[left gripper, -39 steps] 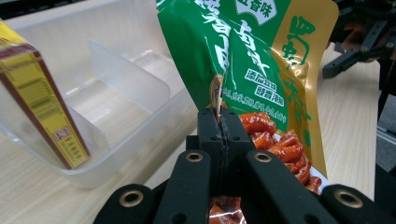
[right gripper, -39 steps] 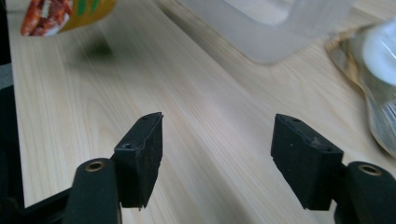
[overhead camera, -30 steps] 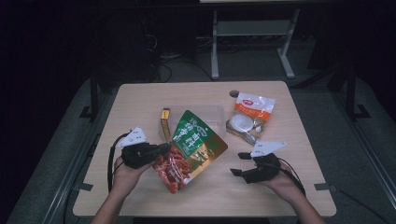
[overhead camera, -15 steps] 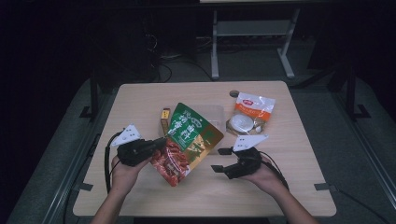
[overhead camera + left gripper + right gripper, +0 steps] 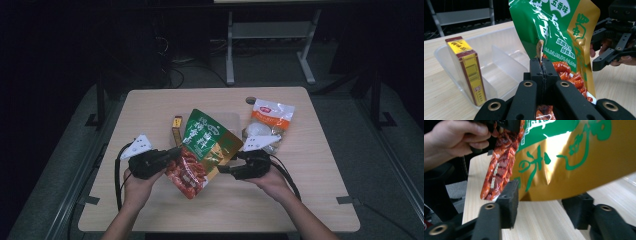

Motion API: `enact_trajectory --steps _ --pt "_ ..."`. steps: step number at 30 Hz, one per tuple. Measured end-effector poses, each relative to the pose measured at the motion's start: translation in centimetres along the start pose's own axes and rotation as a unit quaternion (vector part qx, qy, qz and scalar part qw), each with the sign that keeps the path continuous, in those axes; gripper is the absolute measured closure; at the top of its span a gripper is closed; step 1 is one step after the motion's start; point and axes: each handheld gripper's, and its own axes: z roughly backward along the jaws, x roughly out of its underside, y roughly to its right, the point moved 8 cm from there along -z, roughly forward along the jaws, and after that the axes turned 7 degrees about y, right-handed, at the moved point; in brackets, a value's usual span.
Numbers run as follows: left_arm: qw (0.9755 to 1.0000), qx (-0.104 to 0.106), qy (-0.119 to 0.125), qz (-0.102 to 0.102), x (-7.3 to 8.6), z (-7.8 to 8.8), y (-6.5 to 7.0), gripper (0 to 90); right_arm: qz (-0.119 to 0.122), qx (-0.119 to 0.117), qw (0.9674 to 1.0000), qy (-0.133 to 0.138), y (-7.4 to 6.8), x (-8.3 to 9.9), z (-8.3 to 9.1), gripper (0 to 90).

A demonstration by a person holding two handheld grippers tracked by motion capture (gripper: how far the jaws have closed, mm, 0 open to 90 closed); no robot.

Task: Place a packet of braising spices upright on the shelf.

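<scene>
A green, gold and red snack bag (image 5: 202,145) is held up off the table, tilted. My left gripper (image 5: 175,154) is shut on its left edge. In the left gripper view the jaws (image 5: 541,65) pinch the bag (image 5: 554,32) along its side seam. My right gripper (image 5: 223,169) is at the bag's right lower edge. Its jaws have just been closing. In the right gripper view they (image 5: 544,200) stand apart, with the bag's gold edge (image 5: 574,157) hanging between and just above them, untouched by the pads.
A clear divided plastic tray (image 5: 499,50) lies behind the bag, with a yellow and maroon box (image 5: 469,67) standing at its left end. A white and orange packet (image 5: 270,117) lies at the table's back right. The front of the table (image 5: 225,210) is bare wood.
My right gripper has moved left across the table to the bag's right edge, and its jaws have narrowed. The left gripper still holds the bag in place.
</scene>
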Motion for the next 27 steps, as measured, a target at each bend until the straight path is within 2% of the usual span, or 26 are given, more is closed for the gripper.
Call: enact_trajectory --steps 5,7,11,12,13,15,17,22,24,27 --pt "1.0000 0.007 -0.002 0.000 0.3 -0.6 0.6 89.6 0.000 -0.001 1.0000 0.010 -0.2 -0.3 0.2 58.4" --pt "0.9999 0.011 0.000 0.001 0.5 -0.8 0.8 89.6 0.002 0.002 0.9999 0.012 -0.1 -0.4 0.3 64.3" --pt "0.9999 0.015 -0.003 0.002 0.8 -1.1 0.8 89.6 -0.011 -0.004 0.9998 0.016 0.0 -0.5 0.7 76.1" --pt "0.9999 0.015 -0.003 0.002 0.8 -1.1 0.8 89.6 -0.011 -0.004 0.9998 0.016 0.0 -0.5 0.7 76.1" --pt "0.9999 0.016 -0.005 0.001 0.9 -1.2 0.9 89.6 -0.009 -0.004 0.9999 0.013 0.0 -0.5 0.8 81.4" --pt "0.9998 0.016 -0.008 -0.001 1.1 -1.3 0.9 89.5 -0.006 -0.003 0.9999 0.010 0.0 -0.5 0.8 82.6" --pt "0.9997 0.020 -0.014 -0.003 1.3 -1.4 1.1 89.5 -0.002 -0.006 1.0000 0.007 -0.1 -0.5 1.0 87.5" --pt "0.9995 0.025 -0.019 -0.002 1.7 -1.5 1.2 89.3 0.004 -0.015 0.9999 0.002 -0.2 -0.5 1.2 89.2" --pt "0.9993 0.029 -0.023 -0.003 1.8 -1.5 1.3 88.9 0.000 -0.025 0.9997 0.001 -0.4 -0.6 1.4 89.4" --pt "0.9988 0.031 -0.033 -0.017 2.2 -1.6 1.4 88.4 0.001 -0.034 0.9994 0.002 -0.6 -0.8 1.8 89.6"
